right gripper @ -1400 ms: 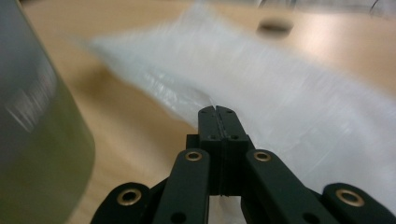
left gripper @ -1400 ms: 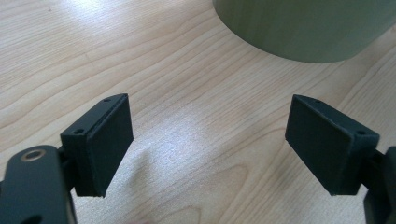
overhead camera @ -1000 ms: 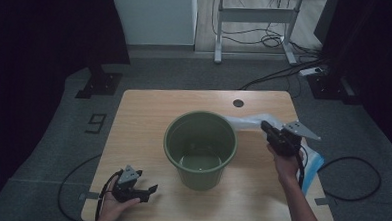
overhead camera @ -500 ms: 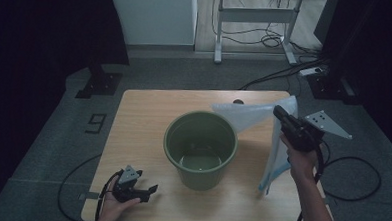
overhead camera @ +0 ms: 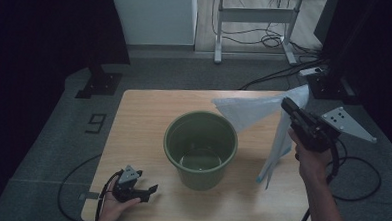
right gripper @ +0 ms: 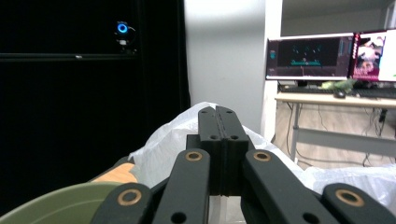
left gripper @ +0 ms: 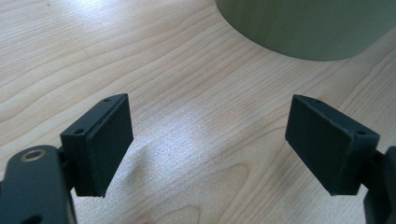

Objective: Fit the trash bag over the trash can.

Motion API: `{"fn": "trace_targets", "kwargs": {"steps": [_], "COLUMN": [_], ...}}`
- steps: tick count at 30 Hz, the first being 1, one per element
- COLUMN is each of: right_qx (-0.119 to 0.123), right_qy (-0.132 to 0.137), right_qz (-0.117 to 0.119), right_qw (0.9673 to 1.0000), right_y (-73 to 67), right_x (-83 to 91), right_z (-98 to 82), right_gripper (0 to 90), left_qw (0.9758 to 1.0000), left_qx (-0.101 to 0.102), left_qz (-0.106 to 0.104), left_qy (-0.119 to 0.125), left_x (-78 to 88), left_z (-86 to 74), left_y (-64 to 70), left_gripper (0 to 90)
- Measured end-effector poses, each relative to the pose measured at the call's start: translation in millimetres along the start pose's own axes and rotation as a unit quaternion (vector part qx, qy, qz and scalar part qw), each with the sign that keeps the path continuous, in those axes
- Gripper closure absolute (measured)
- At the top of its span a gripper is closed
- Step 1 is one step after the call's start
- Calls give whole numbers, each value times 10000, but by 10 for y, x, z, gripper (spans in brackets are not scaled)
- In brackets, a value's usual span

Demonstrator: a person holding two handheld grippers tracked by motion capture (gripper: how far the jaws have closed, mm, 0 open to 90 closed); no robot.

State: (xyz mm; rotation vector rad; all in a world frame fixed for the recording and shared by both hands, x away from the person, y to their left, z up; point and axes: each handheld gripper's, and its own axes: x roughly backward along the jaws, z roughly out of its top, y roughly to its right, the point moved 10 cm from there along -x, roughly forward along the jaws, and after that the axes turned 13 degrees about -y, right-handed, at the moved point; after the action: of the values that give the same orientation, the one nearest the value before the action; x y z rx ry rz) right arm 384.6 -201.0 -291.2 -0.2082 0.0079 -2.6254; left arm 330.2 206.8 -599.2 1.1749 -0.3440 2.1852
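Two hand-held grippers work over a light wooden bench [overhead camera: 138,123]: the right hand-held gripper [overhead camera: 289,105] is raised above the bench's far right corner with its jaws pressed together on the top edge of a translucent white plastic bag [overhead camera: 249,112], which fans out to the left toward the bucket's rim and trails down in a narrow strip with a blue tip to the bench surface near the right edge. In the right gripper view the shut jaws [right gripper: 218,122] show the bag's film bunched behind and beside them. A green plastic bucket [overhead camera: 200,146] stands upright and open at the middle of the bench, just left of the hanging bag. The left hand-held gripper [overhead camera: 150,191] rests at the near left corner, jaws spread wide with bare wood between them, well apart from the bucket. On the grey floor left of the bench a marking reads "9" [overhead camera: 96,122]; no other writing can be read. Open bench room lies along the far left and near right.
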Motion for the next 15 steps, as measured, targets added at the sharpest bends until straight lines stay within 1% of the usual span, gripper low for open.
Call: {"fn": "trace_targets", "kwargs": {"steps": [1,2,3,4,6,7,8,9,10,11,12,14,15], "right_qx": [0,64,64,134,169,169,218,218,272,272,282,298,298], "right_qy": [0,55,55,116,170,170,224,224,258,258,301,362,362], "right_qz": [0,30,30,29,53,53,81,81,105,105,145,185,185], "right_qw": [10000,10000,10000,9998,9997,9997,9995,9995,9992,9992,9990,9987,9987], "right_y": [0,-48,-48,-85,-115,-115,-150,-150,-185,-185,-221,-265,-265], "right_x": [0,32,32,58,83,83,100,100,108,108,114,126,126], "right_z": [0,61,61,132,205,205,276,276,340,340,401,456,456], "right_gripper": [892,892,892,892,893,893,892,892,892,892,892,893,893], "left_qw": [10000,10000,10000,10000,10000,10000,10000,10000,10000,10000,10000,10000,10000], "left_qx": [0,1,1,6,16,16,32,32,38,38,34,43,43], "left_qz": [0,-4,-4,-2,0,0,1,1,1,1,5,-2,-2], "left_qy": [0,-5,-5,0,8,8,16,16,18,18,23,35,35], "left_x": [0,-1,-1,0,3,3,4,4,4,4,8,12,12], "left_z": [0,-1,-1,0,1,1,0,0,-1,-1,-1,1,1], "left_y": [0,0,0,-2,-6,-6,-10,-10,-12,-12,-16,-19,-19], "left_gripper": [148,148,148,149,149,148,149,149,148,149,149,149,149]}}
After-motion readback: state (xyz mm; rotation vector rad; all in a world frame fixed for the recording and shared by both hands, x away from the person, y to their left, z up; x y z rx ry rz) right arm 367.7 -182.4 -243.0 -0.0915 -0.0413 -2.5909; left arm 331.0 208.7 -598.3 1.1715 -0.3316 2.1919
